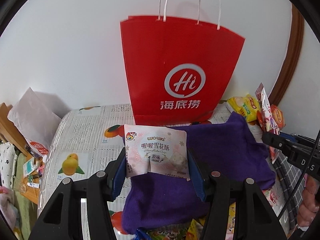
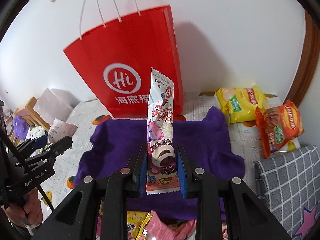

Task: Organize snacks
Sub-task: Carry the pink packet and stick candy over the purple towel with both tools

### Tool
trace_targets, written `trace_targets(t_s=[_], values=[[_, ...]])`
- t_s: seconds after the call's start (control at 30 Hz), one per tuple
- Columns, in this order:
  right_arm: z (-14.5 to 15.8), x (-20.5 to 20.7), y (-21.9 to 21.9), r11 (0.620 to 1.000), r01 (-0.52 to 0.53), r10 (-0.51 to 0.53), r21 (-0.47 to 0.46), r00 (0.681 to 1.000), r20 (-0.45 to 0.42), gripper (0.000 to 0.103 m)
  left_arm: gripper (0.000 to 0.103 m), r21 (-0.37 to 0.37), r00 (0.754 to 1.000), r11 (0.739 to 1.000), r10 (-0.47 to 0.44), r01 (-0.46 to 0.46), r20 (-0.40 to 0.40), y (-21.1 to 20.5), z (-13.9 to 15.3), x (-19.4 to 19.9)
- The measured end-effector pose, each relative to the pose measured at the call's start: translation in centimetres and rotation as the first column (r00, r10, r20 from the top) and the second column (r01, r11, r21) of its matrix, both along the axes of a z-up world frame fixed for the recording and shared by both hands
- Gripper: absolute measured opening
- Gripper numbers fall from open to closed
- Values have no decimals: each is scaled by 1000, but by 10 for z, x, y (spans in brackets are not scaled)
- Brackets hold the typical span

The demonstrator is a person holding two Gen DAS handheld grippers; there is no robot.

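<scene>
Bottom of both views is blocked by the gripper frames; loose wrappers under them are cut off and hard to make out. Left gripper (image 1: 157, 165) is part-open, clamped on a pale pink snowflake-crisp packet (image 1: 156, 150), held above the purple cloth (image 1: 224, 146). Right gripper (image 2: 162, 168) is squeezed tight on a long strawberry-bear snack stick (image 2: 160, 120), standing upright. Red paper bag (image 1: 180, 66) stands at the bed's (image 1: 84, 132) far edge against the wall. Yellow chip bag (image 2: 242, 104) and orange chip bag (image 2: 280, 126) lie near the far right corner, touching. Grey checked cushion (image 2: 290, 172) on the right.
</scene>
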State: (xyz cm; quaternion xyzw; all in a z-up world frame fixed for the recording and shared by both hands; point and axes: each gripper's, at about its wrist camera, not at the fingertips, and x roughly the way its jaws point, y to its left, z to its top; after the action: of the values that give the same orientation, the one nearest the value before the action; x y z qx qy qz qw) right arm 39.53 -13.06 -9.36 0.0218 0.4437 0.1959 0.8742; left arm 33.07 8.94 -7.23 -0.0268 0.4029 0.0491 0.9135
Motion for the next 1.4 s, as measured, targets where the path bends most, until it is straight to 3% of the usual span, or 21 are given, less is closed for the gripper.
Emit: trace_targets(t_s=[0.87,1.4], values=[[-95,57,-8,995,12,-37,-99,969,-245,28,55,-68,984,998,-24,12,-176,-5,-87,60],[-122,63,-3,992,8,-50,-129,944,-325,29,56,-80,981,997,-32,17,-194,-3,-94,64]])
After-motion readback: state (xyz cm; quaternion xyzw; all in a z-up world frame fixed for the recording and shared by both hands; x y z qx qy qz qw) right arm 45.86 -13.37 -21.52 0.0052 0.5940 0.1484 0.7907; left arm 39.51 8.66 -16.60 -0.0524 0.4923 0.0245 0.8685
